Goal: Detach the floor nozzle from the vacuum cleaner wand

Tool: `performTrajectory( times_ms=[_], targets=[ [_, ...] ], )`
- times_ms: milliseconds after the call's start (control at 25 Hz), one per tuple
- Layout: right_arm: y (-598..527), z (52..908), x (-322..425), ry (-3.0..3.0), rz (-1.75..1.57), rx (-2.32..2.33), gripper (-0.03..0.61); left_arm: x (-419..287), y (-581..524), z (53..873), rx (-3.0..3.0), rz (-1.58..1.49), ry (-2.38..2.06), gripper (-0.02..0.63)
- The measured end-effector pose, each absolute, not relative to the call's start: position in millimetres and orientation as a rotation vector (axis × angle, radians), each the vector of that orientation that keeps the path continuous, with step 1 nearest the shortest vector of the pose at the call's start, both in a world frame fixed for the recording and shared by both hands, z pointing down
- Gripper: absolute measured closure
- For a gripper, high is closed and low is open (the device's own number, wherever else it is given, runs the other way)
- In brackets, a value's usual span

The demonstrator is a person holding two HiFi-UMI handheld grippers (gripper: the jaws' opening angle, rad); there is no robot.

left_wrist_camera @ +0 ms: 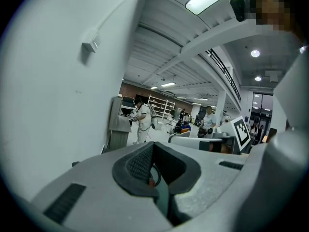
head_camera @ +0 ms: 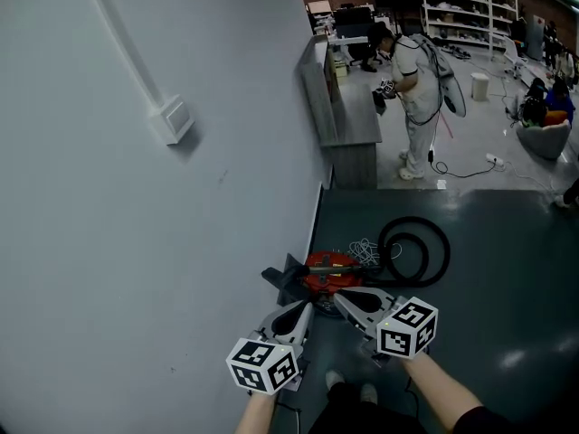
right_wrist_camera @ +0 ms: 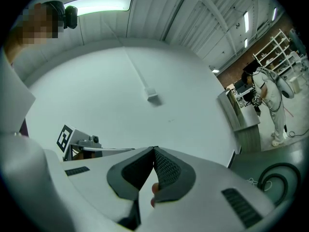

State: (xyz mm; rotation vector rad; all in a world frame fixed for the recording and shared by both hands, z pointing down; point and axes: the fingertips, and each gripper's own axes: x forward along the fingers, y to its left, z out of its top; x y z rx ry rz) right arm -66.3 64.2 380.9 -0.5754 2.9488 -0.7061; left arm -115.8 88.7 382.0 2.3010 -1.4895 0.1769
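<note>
A red canister vacuum [head_camera: 327, 271] lies on the dark floor by the white wall. Its black hose [head_camera: 418, 248] coils to the right. A black angular part [head_camera: 282, 280], perhaps the floor nozzle, sticks out at the vacuum's left. Both grippers hang above the vacuum, apart from it. My left gripper [head_camera: 302, 309] is shut and holds nothing; in its own view the shut jaws [left_wrist_camera: 153, 147] point along the wall. My right gripper [head_camera: 340, 295] is shut and holds nothing too, its jaws [right_wrist_camera: 154, 152] facing the wall, with the hose [right_wrist_camera: 276, 179] at lower right.
The white wall [head_camera: 136, 242] with a small box [head_camera: 174, 121] fills the left. A grey counter [head_camera: 348, 116] stands beyond the vacuum, and a person in white [head_camera: 416, 107] stands beside it. White cable [head_camera: 364, 250] lies by the hose. Shelves and more people are far back.
</note>
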Motion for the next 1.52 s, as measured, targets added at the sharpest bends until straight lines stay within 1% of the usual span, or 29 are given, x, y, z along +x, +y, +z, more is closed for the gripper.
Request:
performTrajectory(
  times_ms=[1520],
  targets=[
    [-75.0, 456.2, -135.6, 2.939, -0.9, -0.708, 0.561, -197.6, -55.8, 459.4, 2.202, 0.212, -1.349, 0.611]
  ],
)
